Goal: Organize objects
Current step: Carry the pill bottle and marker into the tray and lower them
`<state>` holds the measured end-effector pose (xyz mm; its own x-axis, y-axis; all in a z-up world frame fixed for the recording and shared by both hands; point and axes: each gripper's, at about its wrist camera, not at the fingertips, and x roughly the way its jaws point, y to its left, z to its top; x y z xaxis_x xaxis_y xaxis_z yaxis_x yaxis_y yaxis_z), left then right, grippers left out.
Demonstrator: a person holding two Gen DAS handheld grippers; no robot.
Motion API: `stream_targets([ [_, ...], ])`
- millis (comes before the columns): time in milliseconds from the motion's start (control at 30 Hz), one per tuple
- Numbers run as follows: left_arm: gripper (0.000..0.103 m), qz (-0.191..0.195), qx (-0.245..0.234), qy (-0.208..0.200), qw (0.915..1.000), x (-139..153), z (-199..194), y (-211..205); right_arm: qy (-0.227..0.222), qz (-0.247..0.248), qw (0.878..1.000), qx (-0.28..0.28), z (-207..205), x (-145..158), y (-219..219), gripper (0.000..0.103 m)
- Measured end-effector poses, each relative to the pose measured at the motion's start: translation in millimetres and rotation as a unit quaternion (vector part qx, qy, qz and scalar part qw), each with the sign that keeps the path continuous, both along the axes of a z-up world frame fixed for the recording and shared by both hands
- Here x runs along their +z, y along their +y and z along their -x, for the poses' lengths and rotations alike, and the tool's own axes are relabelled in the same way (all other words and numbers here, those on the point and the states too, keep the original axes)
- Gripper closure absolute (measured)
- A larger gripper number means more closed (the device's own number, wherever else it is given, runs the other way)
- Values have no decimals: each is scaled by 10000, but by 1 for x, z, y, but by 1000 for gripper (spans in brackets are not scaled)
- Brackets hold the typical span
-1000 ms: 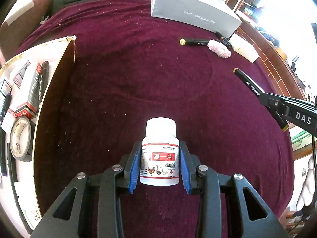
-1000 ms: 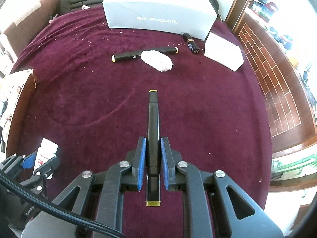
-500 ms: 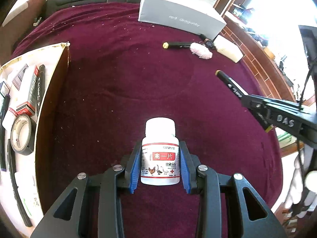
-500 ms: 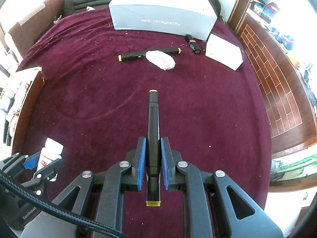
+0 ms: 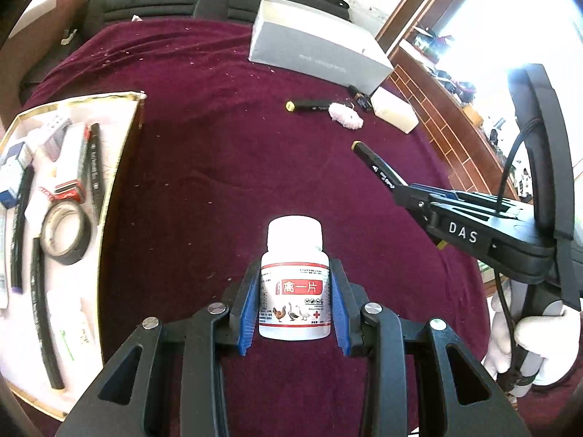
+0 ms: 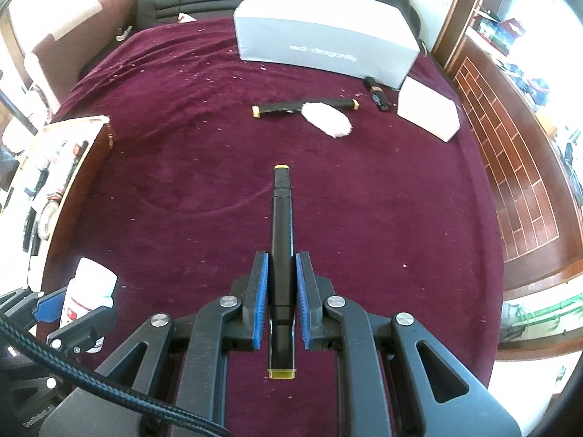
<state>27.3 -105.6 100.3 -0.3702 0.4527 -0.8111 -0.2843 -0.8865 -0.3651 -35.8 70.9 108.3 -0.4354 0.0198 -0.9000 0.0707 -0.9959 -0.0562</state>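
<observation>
My left gripper (image 5: pixel 294 302) is shut on a white pill bottle (image 5: pixel 294 284) with a red label, held upright above the maroon cloth. The bottle (image 6: pixel 87 295) also shows at the lower left of the right wrist view. My right gripper (image 6: pixel 282 284) is shut on a black marker (image 6: pixel 281 225) with yellow ends, which points forward between the blue pads. That marker (image 5: pixel 377 167) sticks out of the right gripper in the left wrist view. An open box (image 5: pixel 120 167) at the left holds tape, pens and small packs.
A grey shoebox (image 6: pixel 324 40) stands at the back of the cloth. Before it lie a second black marker (image 6: pixel 280 107), a white fluffy pad (image 6: pixel 328 120), a small dark item (image 6: pixel 377 93) and a white block (image 6: pixel 428 113). A gloved hand (image 5: pixel 543 335) holds the right gripper.
Both grippers have risen with their loads, so the cloth and the objects on it look smaller and farther. The left view now takes in more of the open box and the right gripper.
</observation>
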Motion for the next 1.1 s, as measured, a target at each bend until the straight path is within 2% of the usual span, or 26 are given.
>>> stream_targets([
  [200,72,-169,233,12,9996,10,-6,-31,88,43,9997,233,-2,10,-26,90],
  [600,72,-320,941,36,9950,19,-19,-129,160,136,9971,735,-2,25,-94,90],
  [867,72,-279,1317,-64,9909,8,-18,-190,90,210,9939,1075,-5,24,-151,90],
  [1100,72,-236,1373,-225,9900,-6,-20,-226,-19,322,9919,1228,-6,20,-190,90],
])
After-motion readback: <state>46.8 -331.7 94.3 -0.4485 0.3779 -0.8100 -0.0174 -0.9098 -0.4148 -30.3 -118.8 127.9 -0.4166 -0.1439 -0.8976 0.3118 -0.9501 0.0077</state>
